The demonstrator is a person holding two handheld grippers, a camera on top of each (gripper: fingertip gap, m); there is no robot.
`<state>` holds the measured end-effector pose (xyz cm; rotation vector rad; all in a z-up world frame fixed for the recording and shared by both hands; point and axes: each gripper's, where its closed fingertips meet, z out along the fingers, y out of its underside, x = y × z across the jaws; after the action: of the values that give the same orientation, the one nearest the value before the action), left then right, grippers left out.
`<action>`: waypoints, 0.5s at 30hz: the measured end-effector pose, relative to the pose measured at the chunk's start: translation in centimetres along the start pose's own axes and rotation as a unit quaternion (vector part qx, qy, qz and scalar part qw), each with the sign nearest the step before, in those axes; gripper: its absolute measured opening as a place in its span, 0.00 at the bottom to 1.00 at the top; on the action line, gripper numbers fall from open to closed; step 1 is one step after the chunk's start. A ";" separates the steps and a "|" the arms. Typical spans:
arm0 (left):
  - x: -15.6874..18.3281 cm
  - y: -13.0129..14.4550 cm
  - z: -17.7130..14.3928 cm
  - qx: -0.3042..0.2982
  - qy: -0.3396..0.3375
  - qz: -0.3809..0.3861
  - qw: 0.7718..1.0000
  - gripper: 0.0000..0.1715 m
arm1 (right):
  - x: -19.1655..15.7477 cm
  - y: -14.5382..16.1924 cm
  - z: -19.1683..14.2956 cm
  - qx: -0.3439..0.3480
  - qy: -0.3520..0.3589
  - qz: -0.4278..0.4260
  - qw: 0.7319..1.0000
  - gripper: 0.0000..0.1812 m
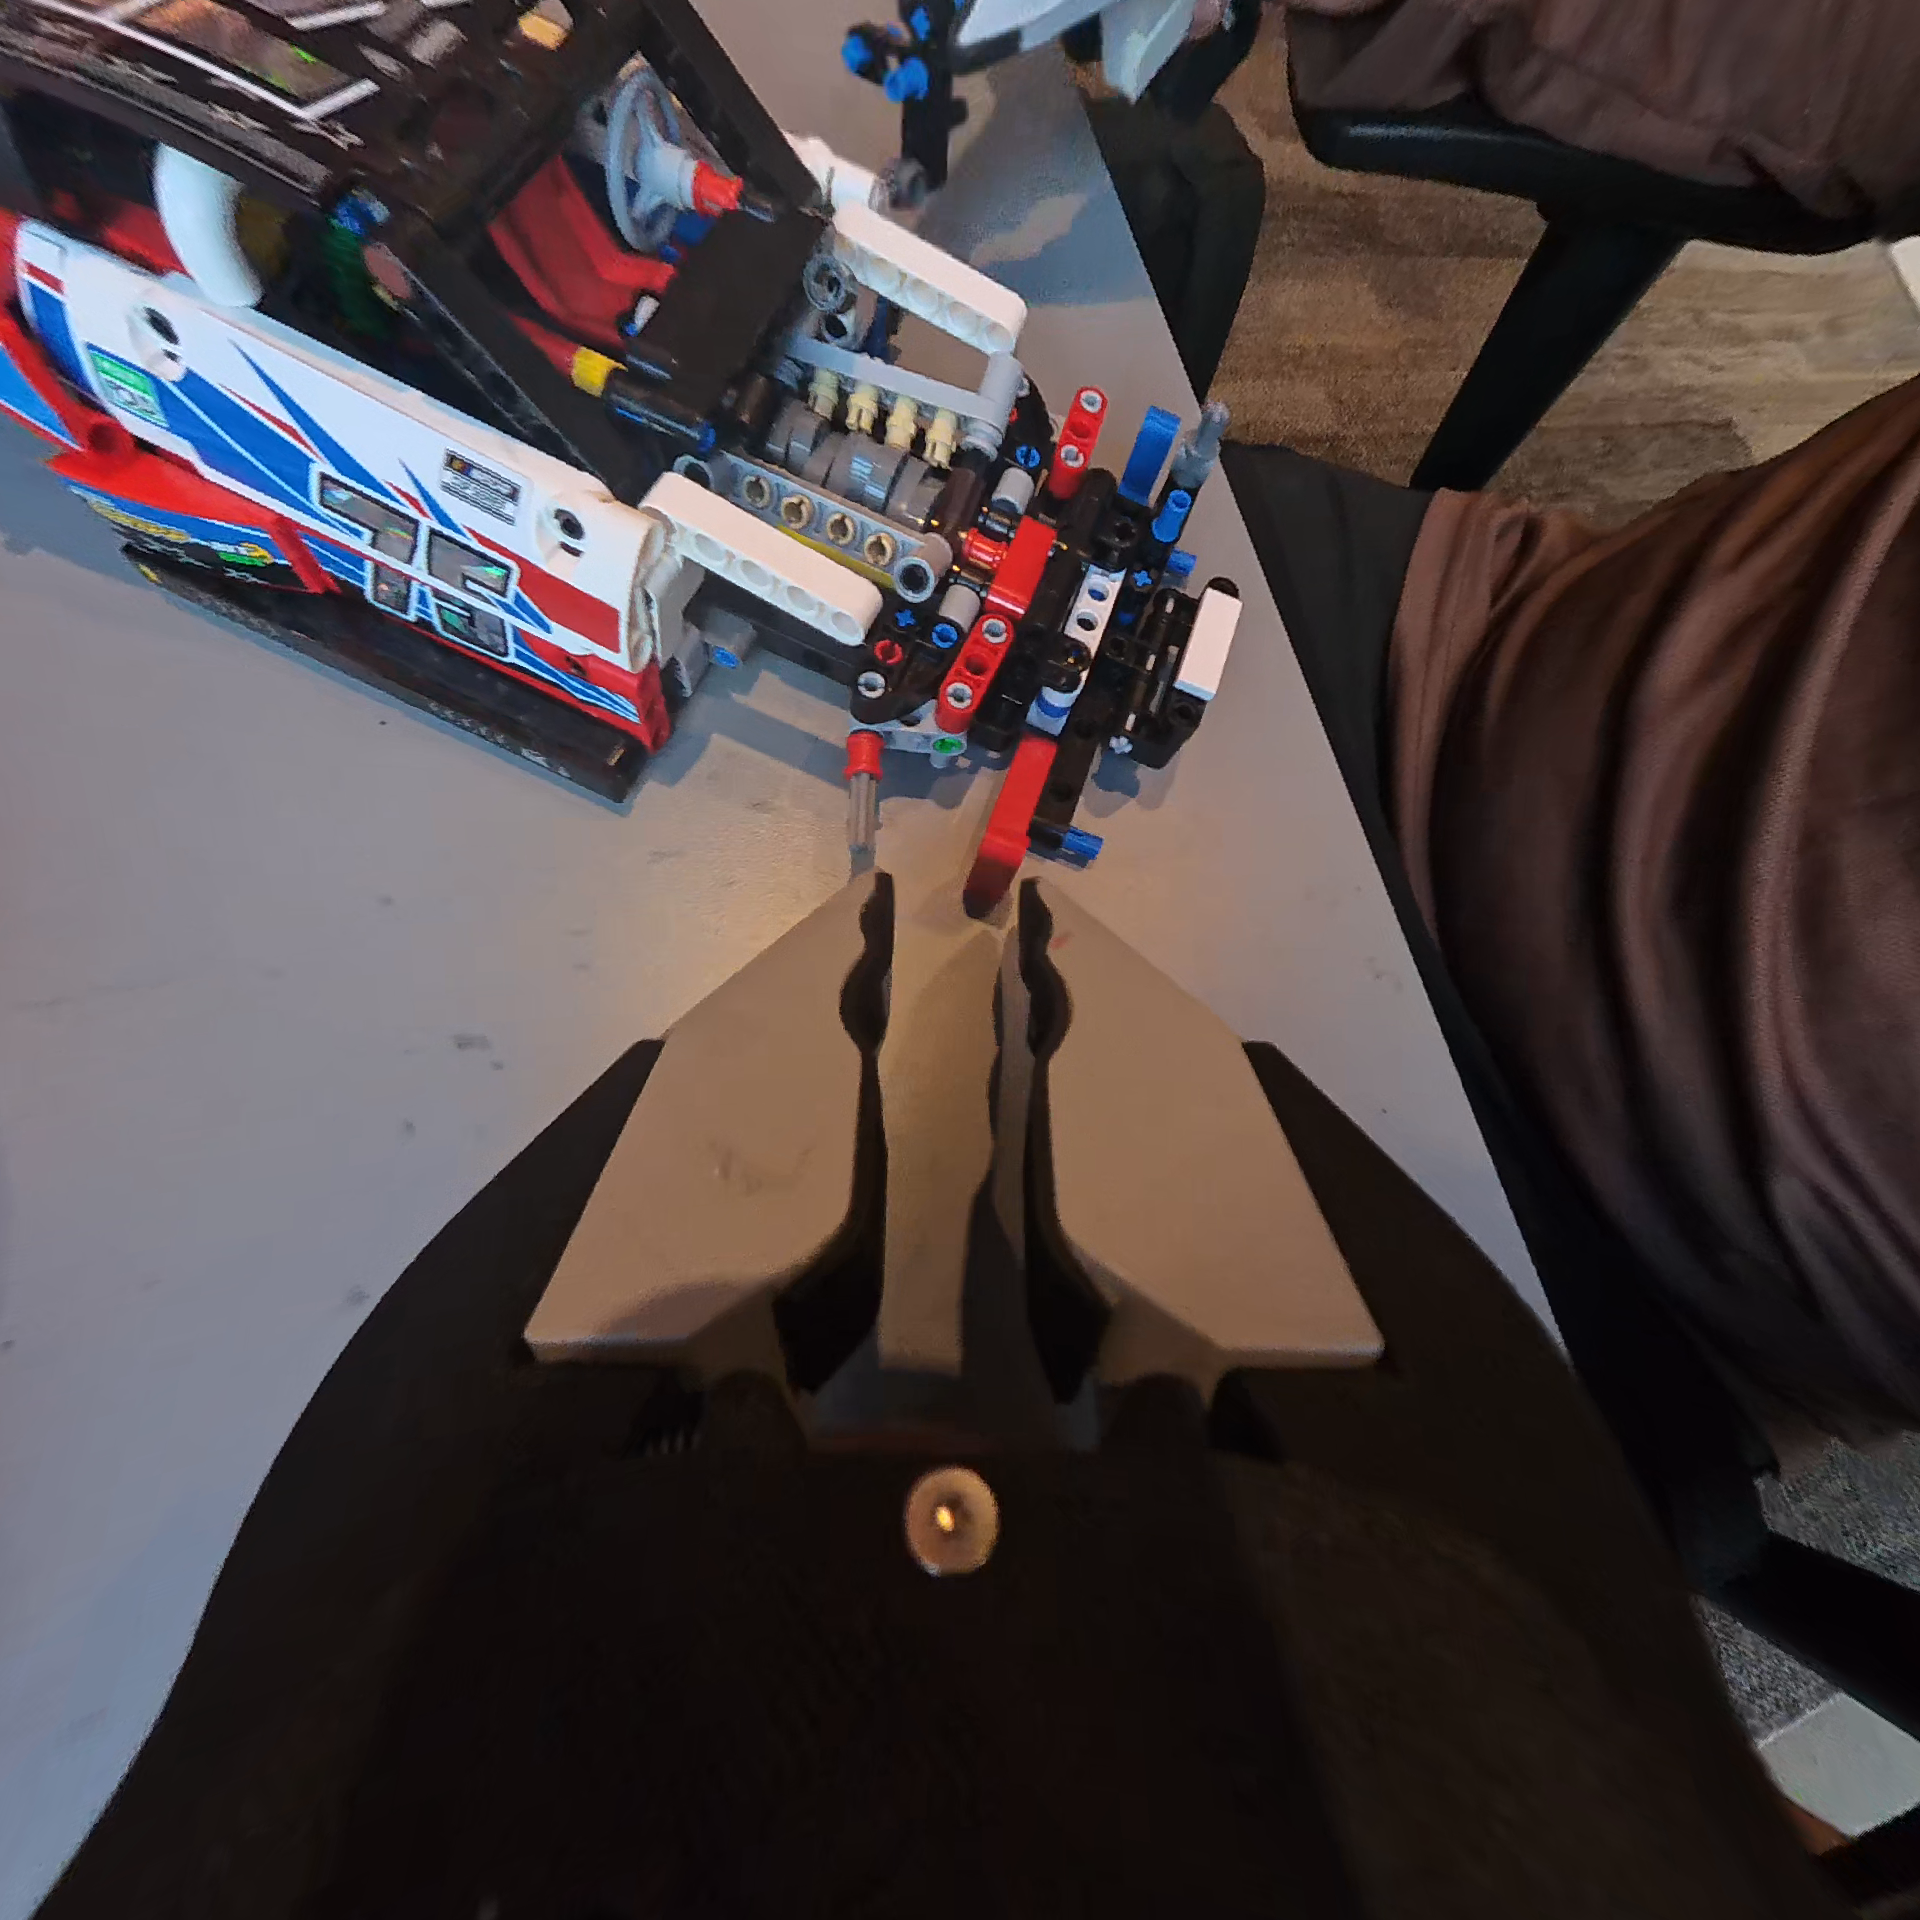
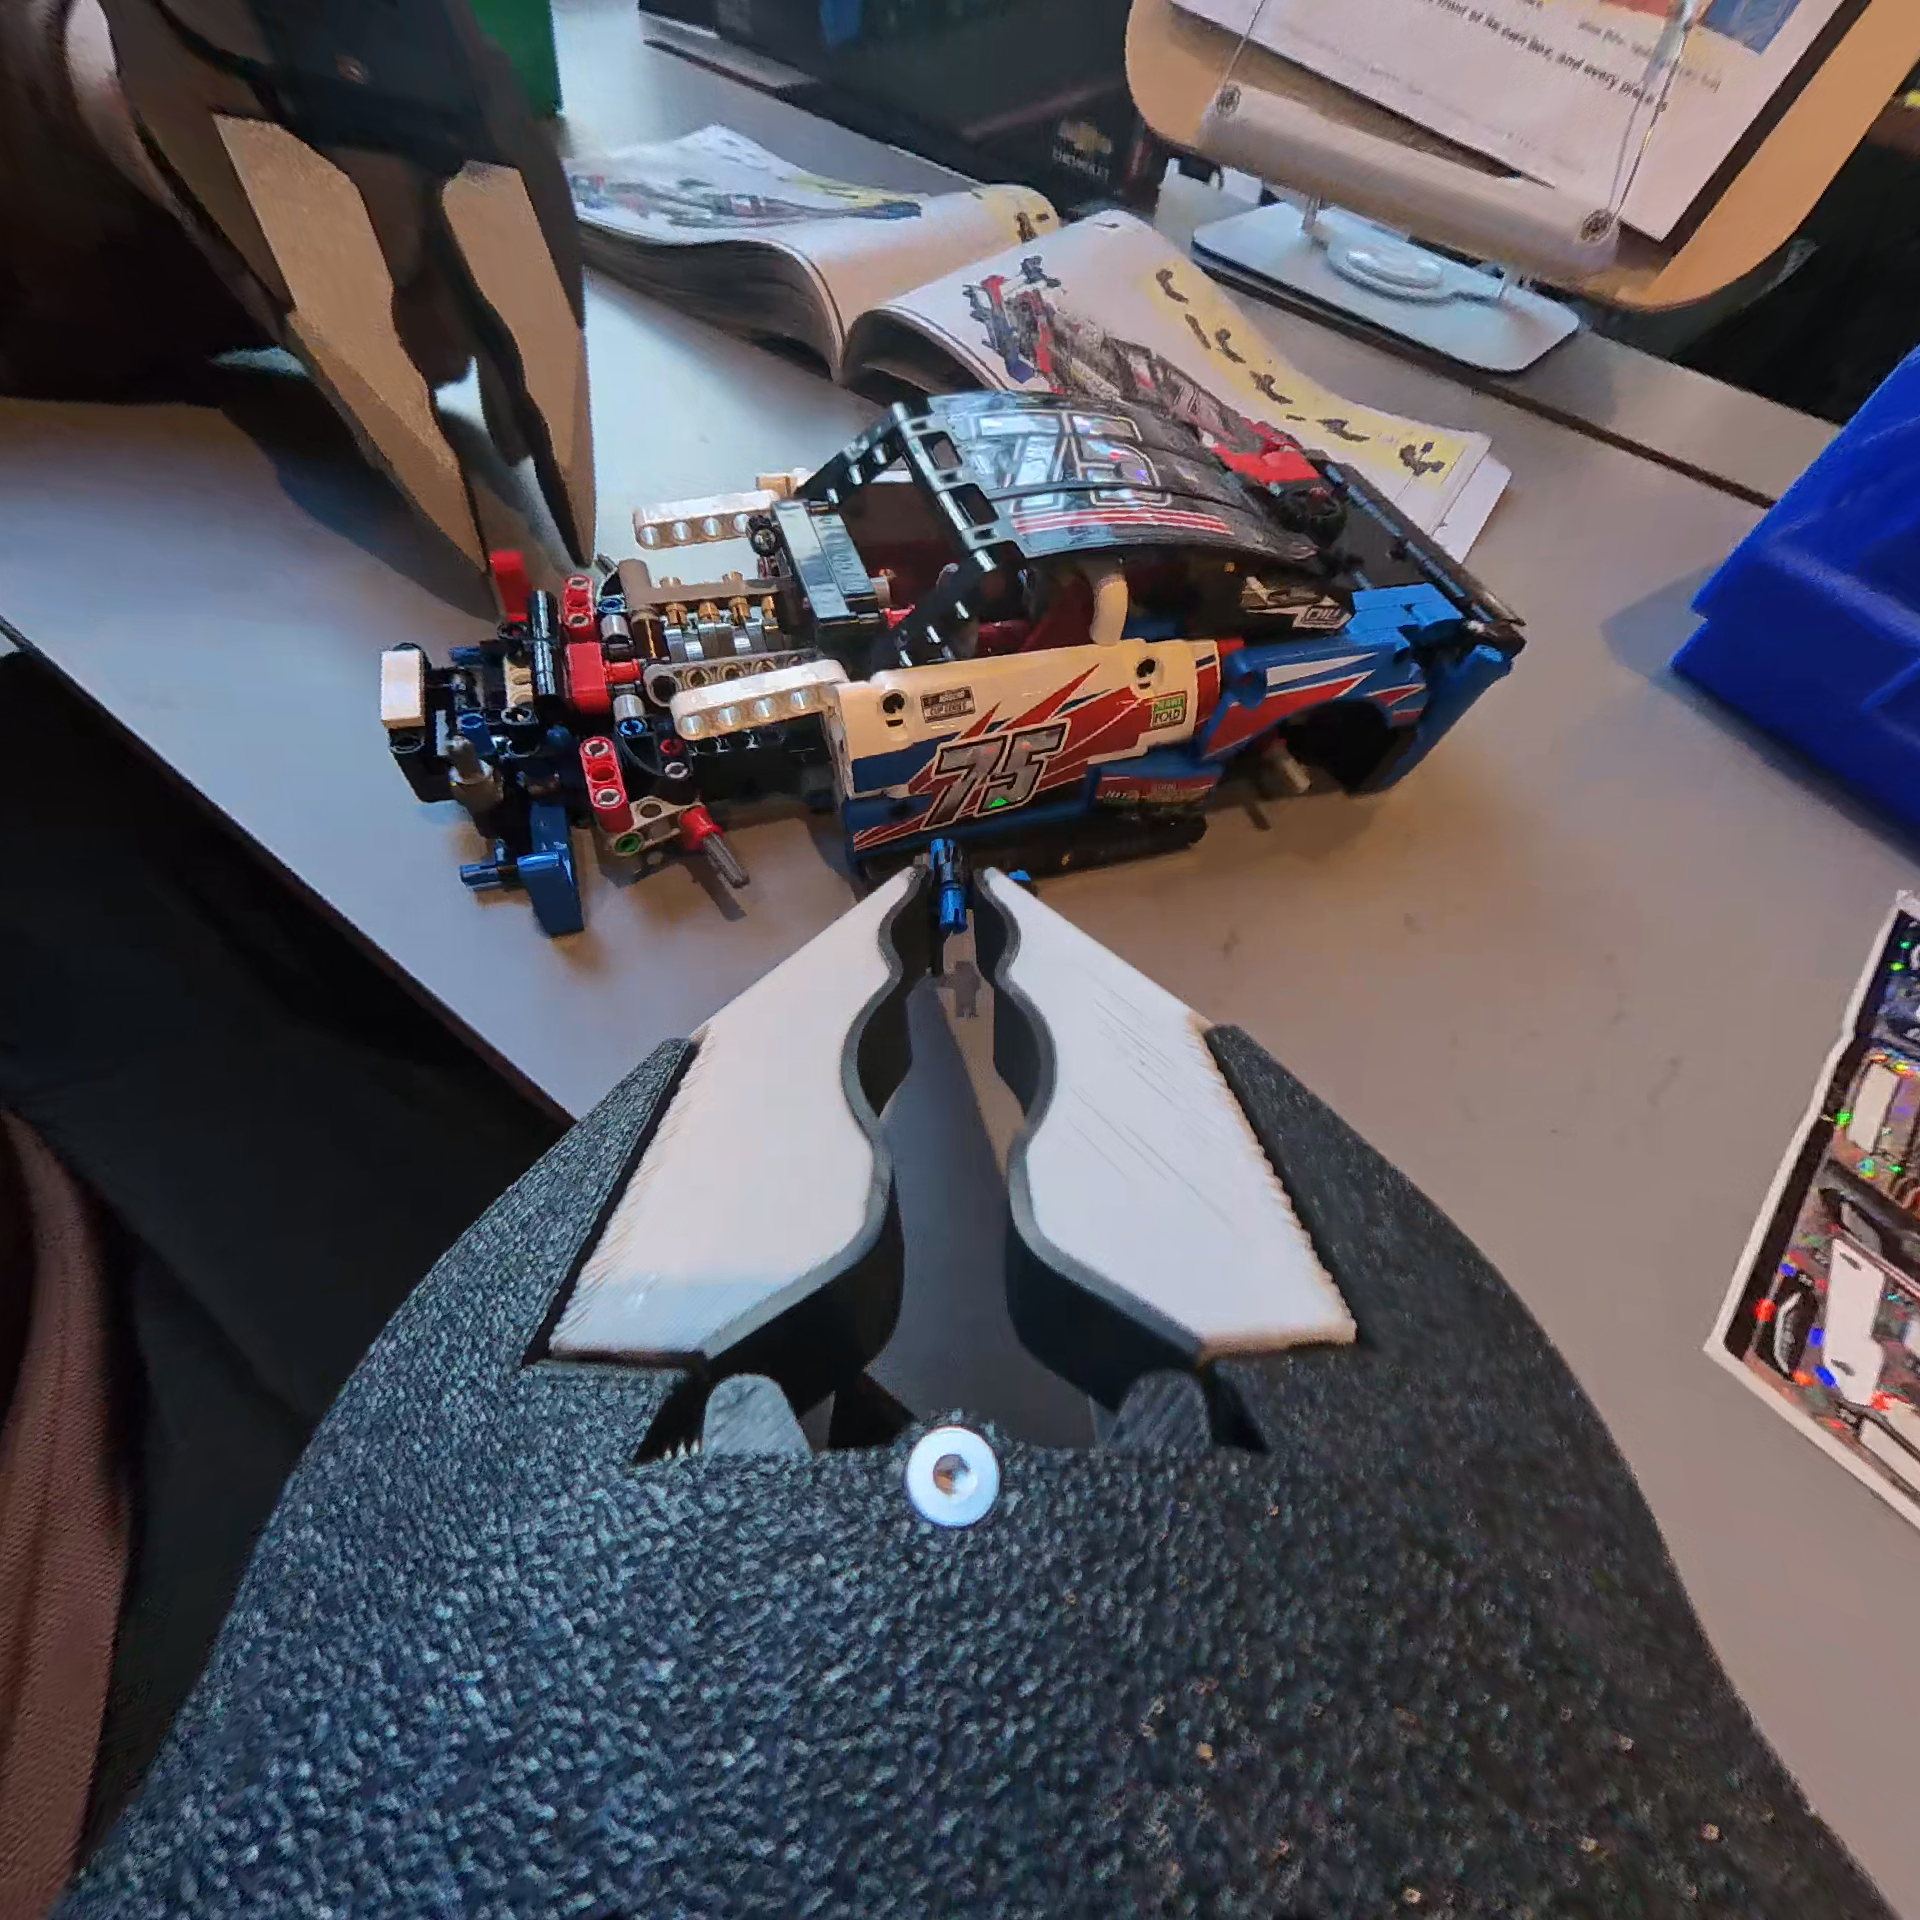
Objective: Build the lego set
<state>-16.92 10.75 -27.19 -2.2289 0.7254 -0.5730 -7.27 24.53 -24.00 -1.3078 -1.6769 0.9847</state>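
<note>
A partly built red, white and blue lego race car (image 2: 1039,727) lies on the grey table (image 2: 1351,987), its bare front chassis (image 2: 540,717) near the table edge. It also shows in the left wrist view (image 1: 364,488). My left gripper (image 1: 953,894) is narrowly open at the chassis front, with the end of a red beam (image 1: 1013,821) between its tips. It also shows in the right wrist view (image 2: 535,561). My right gripper (image 2: 948,899) is shut on a small black piece with blue pins (image 2: 945,883), held just before the car's side. That piece also shows in the left wrist view (image 1: 920,94).
An open instruction booklet (image 2: 935,301) lies behind the car. A blue bin (image 2: 1829,644) and a sticker sheet (image 2: 1839,1247) are at the right. A stand (image 2: 1382,281) is at the back. The table edge (image 1: 1299,675) runs beside a person in brown clothing (image 1: 1662,831). My right fingertips sit around 20 cm from my left ones.
</note>
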 end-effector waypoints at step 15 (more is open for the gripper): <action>2.3 -3.5 -0.6 0.075 0.038 0.007 0.996 0.11 | -4.5 -6.6 -1.0 0.147 -0.067 0.027 0.986 0.04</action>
<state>-14.42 11.02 -23.84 -2.0710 0.7125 -0.6869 -8.12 19.14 -18.09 -1.1169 -1.5281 1.3226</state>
